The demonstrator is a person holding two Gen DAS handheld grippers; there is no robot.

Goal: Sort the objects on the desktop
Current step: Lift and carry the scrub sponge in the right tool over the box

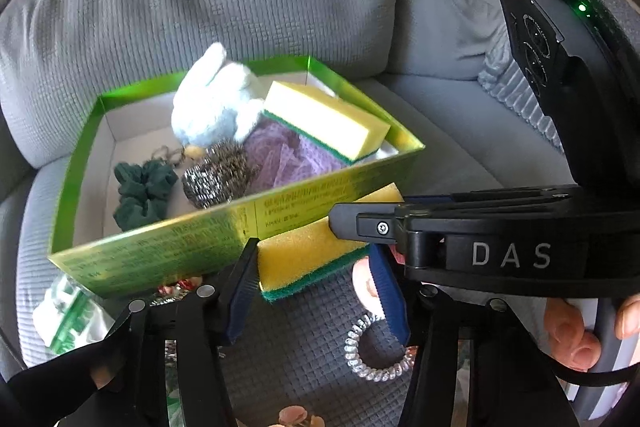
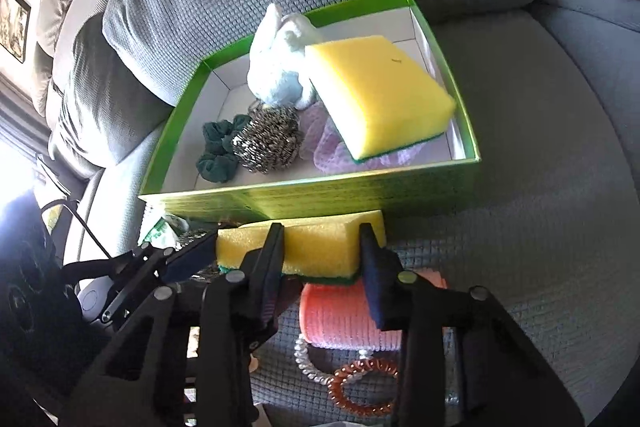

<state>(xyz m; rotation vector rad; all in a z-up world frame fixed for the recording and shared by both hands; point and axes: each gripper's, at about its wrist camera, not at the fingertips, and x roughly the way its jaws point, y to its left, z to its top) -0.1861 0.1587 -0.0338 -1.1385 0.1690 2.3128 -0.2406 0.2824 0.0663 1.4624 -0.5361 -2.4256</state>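
Five items already sit in my green box (image 2: 312, 193) mid-frame. The loose sponge (image 2: 316, 247) lies just below its front wall, bracketed by my right gripper (image 2: 322, 255), jaws spread; left gripper (image 1: 316, 291) released too. Hair ties (image 2: 362, 385) and a pink roll (image 2: 340, 319) remain, lower frame.

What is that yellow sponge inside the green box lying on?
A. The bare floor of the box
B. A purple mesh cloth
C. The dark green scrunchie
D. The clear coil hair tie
B: the yellow sponge in the green box lies tilted over the purple mesh cloth, which sticks out beneath its lower edge; the dark green scrunchie lies apart at the other end.
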